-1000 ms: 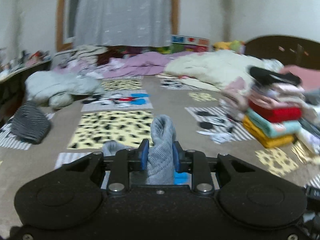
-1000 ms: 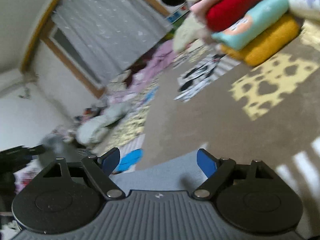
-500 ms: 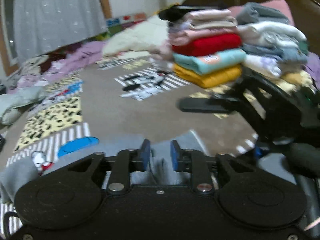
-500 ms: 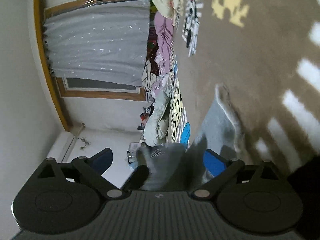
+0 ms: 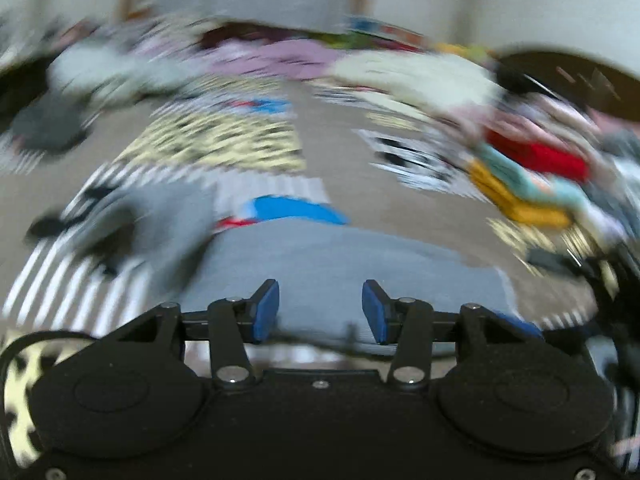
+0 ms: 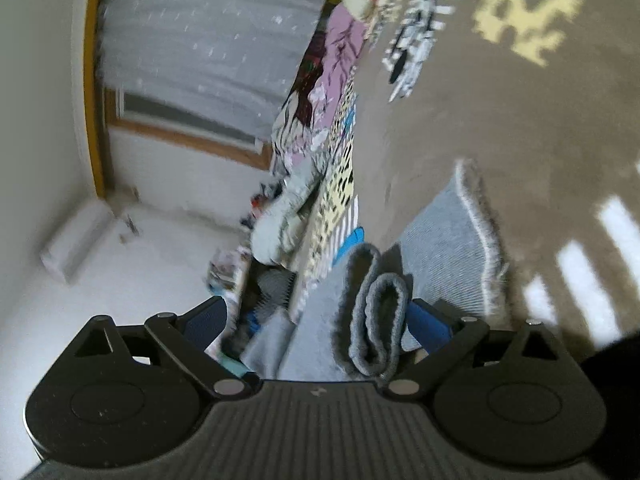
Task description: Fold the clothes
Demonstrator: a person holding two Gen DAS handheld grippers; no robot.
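Note:
A grey knit garment [image 5: 340, 264] lies flat on the brown patterned bedspread [image 5: 352, 184], right in front of my left gripper [image 5: 319, 312]. That gripper's jaws are opening; the cloth lies under them and the blue pads [image 5: 264, 312] do not press on it. In the rolled right wrist view, my right gripper [image 6: 316, 322] stands wide open. A doubled-over thick edge of the grey garment [image 6: 376, 312] sits between its jaws, close against one blue pad [image 6: 428, 322]. The garment's ribbed panel with a pale fringed hem [image 6: 452, 240] lies just beyond.
A stack of folded clothes [image 5: 532, 168] in red, teal and yellow stands at the right. Loose laundry heaps [image 5: 280, 56] line the far side of the bed under a grey curtain [image 6: 208, 48]. A dark headboard [image 5: 568, 80] is at the back right.
My left gripper has let go of the grey cloth, its jaws have spread, and its view swung back over the bed. The right gripper rolled and widened; the doubled grey edge now sits between its jaws.

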